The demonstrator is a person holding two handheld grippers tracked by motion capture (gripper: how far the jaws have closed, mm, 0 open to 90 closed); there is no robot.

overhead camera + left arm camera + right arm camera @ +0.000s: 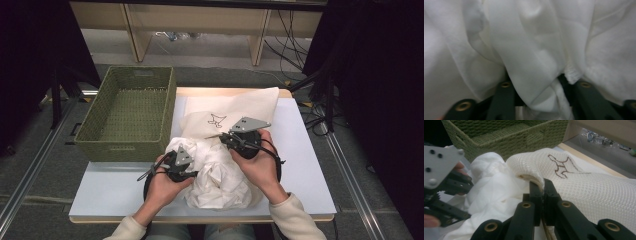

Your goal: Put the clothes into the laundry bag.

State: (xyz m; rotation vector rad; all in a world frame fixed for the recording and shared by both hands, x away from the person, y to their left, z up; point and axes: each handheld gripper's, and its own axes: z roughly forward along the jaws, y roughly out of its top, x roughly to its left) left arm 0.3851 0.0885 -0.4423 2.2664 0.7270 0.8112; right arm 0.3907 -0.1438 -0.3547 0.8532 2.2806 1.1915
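A crumpled white cloth (220, 180) lies in the middle of the table, partly inside the mouth of a cream mesh bag (235, 107) with a small brown stitched figure. My left gripper (196, 170) reaches into the cloth from the left. In the left gripper view a bunched fold of the cloth (531, 50) sits squeezed between the jaws of the left gripper (540, 82). My right gripper (221, 136) is shut on the bag's rolled rim, and the right gripper view shows the jaws of the right gripper (542, 187) pinching the mesh bag (586, 187) next to the white cloth (491, 187).
A green woven basket (125, 145) stands empty at the table's left rear, close behind the cloth; its wall (524, 140) is near the bag. The white tabletop (305, 165) is bare at the right and front left. Cables and shelving legs lie beyond the far edge.
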